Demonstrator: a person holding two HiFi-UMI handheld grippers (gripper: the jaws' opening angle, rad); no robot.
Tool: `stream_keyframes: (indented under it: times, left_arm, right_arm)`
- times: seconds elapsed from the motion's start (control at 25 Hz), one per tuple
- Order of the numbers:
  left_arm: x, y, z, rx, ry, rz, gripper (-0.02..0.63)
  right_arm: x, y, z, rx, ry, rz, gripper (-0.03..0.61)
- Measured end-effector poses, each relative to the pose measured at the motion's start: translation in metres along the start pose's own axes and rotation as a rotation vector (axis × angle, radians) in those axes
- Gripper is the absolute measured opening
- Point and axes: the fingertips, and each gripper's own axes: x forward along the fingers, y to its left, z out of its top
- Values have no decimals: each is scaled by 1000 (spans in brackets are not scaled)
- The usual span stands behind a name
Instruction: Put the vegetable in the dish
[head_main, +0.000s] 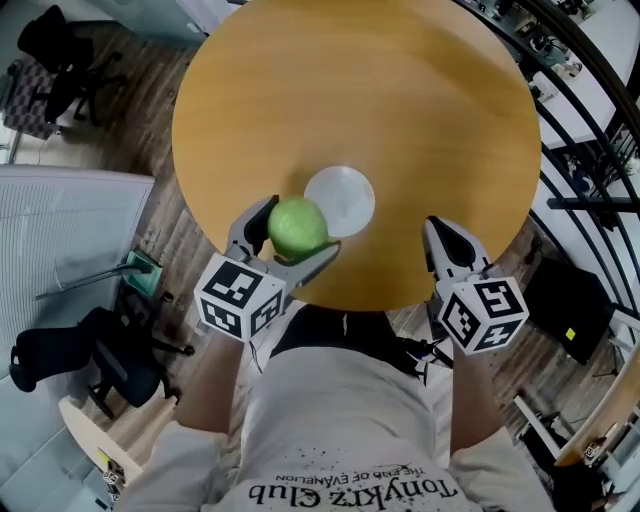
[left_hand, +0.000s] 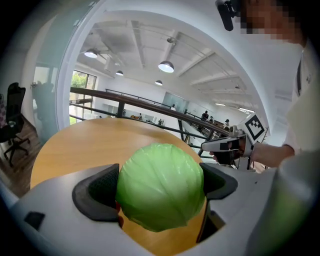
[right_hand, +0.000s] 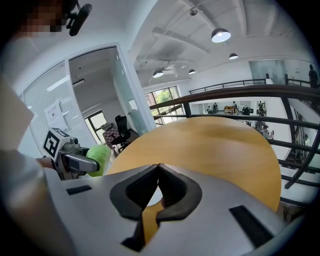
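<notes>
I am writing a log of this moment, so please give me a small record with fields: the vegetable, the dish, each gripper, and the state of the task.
vegetable: green cabbage, held between the jaws, not in the dish
dish: white dish, empty, on the round wooden table, near the person's edge
left gripper: left gripper, shut on the cabbage, just left of the dish in the head view
right gripper: right gripper, jaws together, nothing between them, at the table's near edge
task state: placing not yet done
</notes>
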Motion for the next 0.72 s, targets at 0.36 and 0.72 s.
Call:
stream_keyframes:
  times: [0.36,0.72]
  left_arm:
    - [40,15,-25,24,77,1,491]
    - [82,28,-51,77,164,-10,491]
  right_arm:
    - [4,-12,-21,47,13,-19,25]
    - [9,-24,-36,85,22,-40,25]
